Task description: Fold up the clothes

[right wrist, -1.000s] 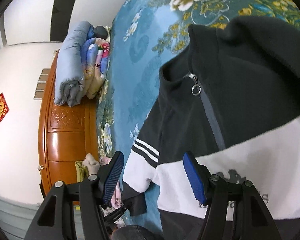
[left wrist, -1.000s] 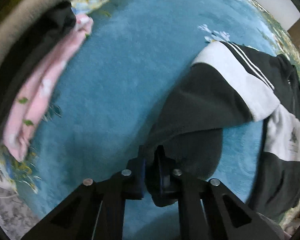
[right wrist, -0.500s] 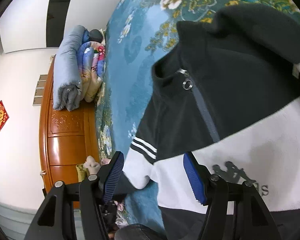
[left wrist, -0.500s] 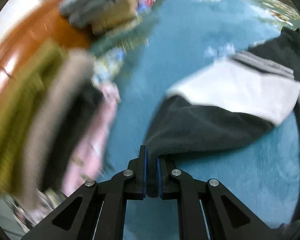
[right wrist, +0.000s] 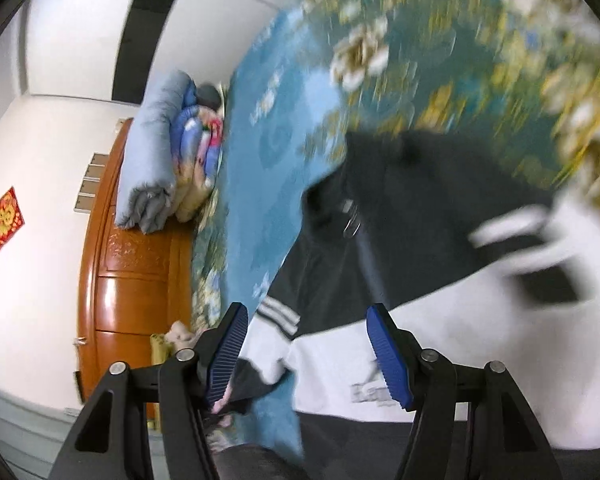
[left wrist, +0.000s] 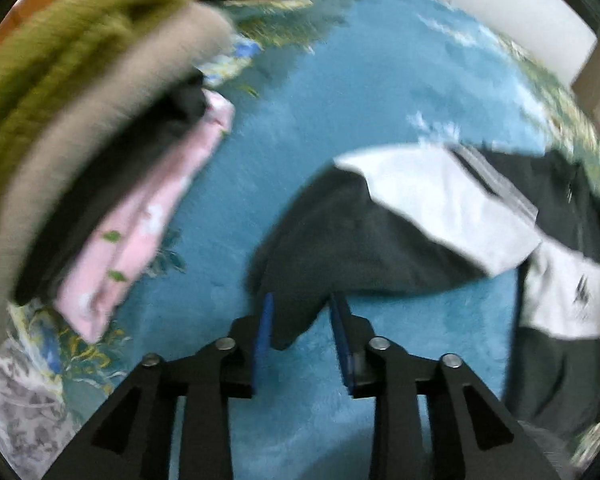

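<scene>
Now we see left gripper [left wrist: 302,334] jaws apart around jacket [left wrist: 440,216] cuff | right gripper [right wrist: 308,354] jaws wide apart over jacket [right wrist: 440,280] | folded stack [left wrist: 100,152] beside jacket on blanket [left wrist: 340,92]

A teal bedspread [right wrist: 268,168] with yellow and white flowers covers the bed, its middle plain blue. At the far end stands a glossy orange-brown wooden headboard [right wrist: 132,280], with rolled quilts [right wrist: 168,160] stacked against it. Behind is a white wall [right wrist: 32,160] with a dark vertical band [right wrist: 152,32] and a red square decoration [right wrist: 4,220]. Light glares off the headboard.
</scene>
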`<state>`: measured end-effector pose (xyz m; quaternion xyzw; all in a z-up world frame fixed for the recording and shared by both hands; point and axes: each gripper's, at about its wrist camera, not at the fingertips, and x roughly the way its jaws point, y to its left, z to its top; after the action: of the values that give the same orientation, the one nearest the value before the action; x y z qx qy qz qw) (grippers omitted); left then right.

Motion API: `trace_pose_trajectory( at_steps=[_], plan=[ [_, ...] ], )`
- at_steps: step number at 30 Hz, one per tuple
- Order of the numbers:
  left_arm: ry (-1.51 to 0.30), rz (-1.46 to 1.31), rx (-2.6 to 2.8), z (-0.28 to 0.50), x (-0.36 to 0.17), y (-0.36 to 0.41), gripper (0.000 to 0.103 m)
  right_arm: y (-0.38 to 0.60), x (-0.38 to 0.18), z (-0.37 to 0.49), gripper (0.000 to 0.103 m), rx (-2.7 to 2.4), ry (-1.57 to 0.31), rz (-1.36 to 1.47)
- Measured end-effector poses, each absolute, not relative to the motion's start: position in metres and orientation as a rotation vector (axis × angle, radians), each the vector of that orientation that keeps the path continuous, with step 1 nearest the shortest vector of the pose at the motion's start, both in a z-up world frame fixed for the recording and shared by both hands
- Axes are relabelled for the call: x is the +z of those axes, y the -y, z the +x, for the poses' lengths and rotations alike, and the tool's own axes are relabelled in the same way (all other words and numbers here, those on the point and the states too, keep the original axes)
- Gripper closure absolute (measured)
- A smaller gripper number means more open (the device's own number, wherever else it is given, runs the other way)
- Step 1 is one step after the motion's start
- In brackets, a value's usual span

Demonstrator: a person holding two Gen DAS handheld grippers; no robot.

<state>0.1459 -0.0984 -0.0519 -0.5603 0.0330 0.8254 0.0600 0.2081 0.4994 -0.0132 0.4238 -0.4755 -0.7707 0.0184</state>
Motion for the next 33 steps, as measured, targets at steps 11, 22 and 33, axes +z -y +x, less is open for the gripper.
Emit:
trace_pose_trajectory(
  at_steps=[11, 22, 33],
  plan=[
    [0.228, -1.487, 2.352, 0.124, 0.017, -0.038, 0.055, -0.526, -0.039, 0.318, 0.037, -2.574, 0.945, 1.833],
    [-0.001, -1.657, 2.225, 0.155, -0.042, -0.135, 0.055, -0.532, -0.074, 0.338, 0.095, -2.505, 0.993, 1.787],
    [-0.032, -1.722, 2.303, 0.154, -0.055, -0.121, 0.055, -0.644, -0.037, 0.286, 0.097, -2.804, 0.826, 1.910]
  ],
)
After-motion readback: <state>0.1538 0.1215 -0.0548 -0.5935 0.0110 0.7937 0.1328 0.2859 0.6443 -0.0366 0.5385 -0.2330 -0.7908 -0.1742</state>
